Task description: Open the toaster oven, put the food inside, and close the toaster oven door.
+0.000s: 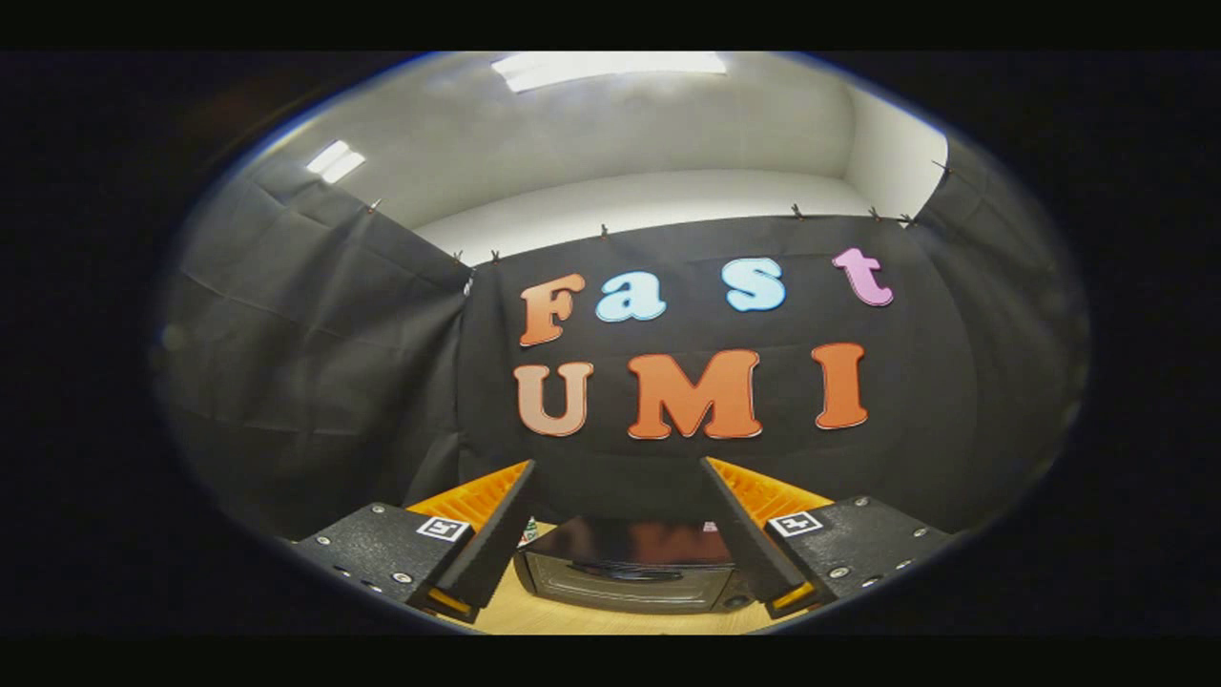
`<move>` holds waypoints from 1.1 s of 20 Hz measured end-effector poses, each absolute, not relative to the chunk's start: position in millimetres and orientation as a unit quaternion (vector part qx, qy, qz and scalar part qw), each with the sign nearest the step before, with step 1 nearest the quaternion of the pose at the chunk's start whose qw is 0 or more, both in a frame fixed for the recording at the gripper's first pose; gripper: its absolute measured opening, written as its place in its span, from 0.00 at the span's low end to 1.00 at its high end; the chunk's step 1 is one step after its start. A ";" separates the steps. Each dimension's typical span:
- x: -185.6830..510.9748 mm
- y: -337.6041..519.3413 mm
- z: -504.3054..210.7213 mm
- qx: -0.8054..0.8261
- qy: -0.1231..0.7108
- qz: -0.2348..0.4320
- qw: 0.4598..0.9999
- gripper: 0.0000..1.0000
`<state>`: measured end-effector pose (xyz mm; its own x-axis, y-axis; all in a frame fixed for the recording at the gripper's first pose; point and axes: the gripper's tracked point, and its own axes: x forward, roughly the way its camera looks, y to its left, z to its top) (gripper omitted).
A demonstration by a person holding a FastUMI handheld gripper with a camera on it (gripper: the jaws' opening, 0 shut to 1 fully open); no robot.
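Observation:
My gripper (618, 468) is open, its two fingers spread wide with nothing between them, and it points high toward the booth's back wall. Far below and beyond the fingers stands the toaster oven (625, 572), dark with a glass door that looks shut and a curved handle (625, 572) across its top. It rests on a light wooden table (610, 622). I see no food here; the fingers hide the table on both sides of the oven.
Black cloth walls close the booth behind and to both sides of the oven. A small patterned object (527, 531) peeks out just left of the oven, behind my left finger. White ceiling with lights lies above.

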<state>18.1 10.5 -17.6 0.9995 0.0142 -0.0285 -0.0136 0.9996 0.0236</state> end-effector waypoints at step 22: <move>36.9 15.7 -36.6 0.040 0.039 0.015 0.998 0.98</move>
<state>36.9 15.7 -36.6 0.9966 0.0332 -0.0759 -0.0270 0.9964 0.0806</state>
